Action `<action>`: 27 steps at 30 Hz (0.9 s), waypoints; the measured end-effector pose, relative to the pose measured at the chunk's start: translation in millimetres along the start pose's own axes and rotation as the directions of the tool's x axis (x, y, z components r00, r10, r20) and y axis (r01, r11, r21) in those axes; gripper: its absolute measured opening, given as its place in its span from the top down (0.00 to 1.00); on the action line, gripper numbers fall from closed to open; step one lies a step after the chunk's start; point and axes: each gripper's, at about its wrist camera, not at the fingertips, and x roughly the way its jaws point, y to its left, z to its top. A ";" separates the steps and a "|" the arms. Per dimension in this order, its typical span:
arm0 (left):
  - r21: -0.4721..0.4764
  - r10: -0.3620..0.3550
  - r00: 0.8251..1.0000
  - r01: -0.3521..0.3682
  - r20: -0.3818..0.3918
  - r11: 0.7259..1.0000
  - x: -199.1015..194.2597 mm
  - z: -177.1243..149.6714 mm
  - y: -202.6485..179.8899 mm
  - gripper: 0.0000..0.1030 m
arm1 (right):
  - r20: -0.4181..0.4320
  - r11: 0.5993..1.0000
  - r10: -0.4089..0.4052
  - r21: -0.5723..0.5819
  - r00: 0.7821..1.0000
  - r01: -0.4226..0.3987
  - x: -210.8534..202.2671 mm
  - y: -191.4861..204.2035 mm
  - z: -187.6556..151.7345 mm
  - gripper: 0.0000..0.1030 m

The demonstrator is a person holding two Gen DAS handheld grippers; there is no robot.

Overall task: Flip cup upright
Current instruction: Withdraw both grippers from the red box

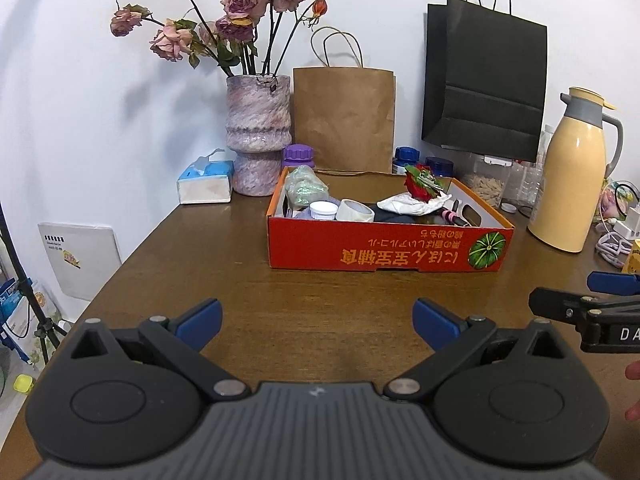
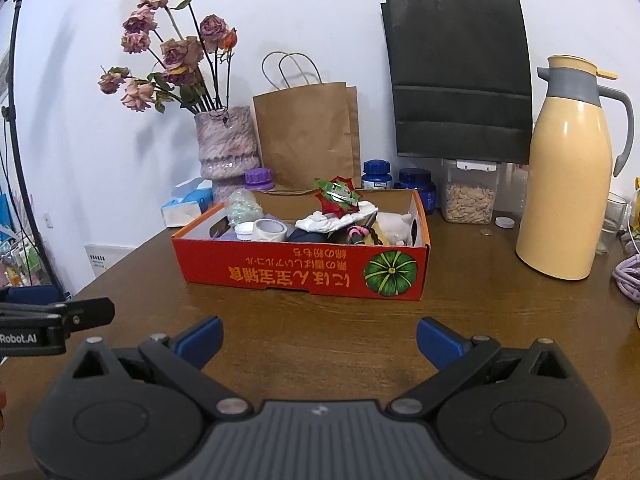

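No overturned cup shows clearly in either view. A clear glass (image 2: 614,220) stands at the far right, partly hidden behind the yellow thermos jug (image 2: 568,184); I cannot tell which way up it is. My left gripper (image 1: 318,322) hovers open over the wooden table (image 1: 320,292) with nothing between its blue pads. My right gripper (image 2: 319,340) is also open and empty, level with the left one. Each shows at the edge of the other's view: the right gripper (image 1: 568,290) at the right, the left gripper (image 2: 86,302) at the left.
A red cardboard box (image 1: 384,248) of odds and ends sits mid-table ahead. Behind it are a vase of dried roses (image 1: 258,136), a tissue box (image 1: 206,180), a brown paper bag (image 1: 344,116), a black bag (image 1: 484,80), jars and a thermos jug (image 1: 572,176). Cables (image 2: 628,276) lie far right.
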 end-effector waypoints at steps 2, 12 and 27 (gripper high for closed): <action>-0.002 0.000 1.000 0.000 0.001 1.000 -2.7 -1.6 0.3 0.00 | -0.001 1.000 0.002 -0.003 1.000 -0.002 -2.5 1.1 -1.4 0.00; 0.003 -0.004 1.000 0.004 0.003 1.000 -11.1 -6.8 0.2 0.00 | -0.003 1.000 0.002 -0.012 1.000 -0.002 -8.7 3.7 -5.0 0.00; 0.003 -0.009 1.000 0.009 0.005 1.000 -16.5 -11.0 2.5 0.00 | -0.002 1.000 0.003 -0.020 1.000 -0.003 -16.5 8.7 -8.3 0.00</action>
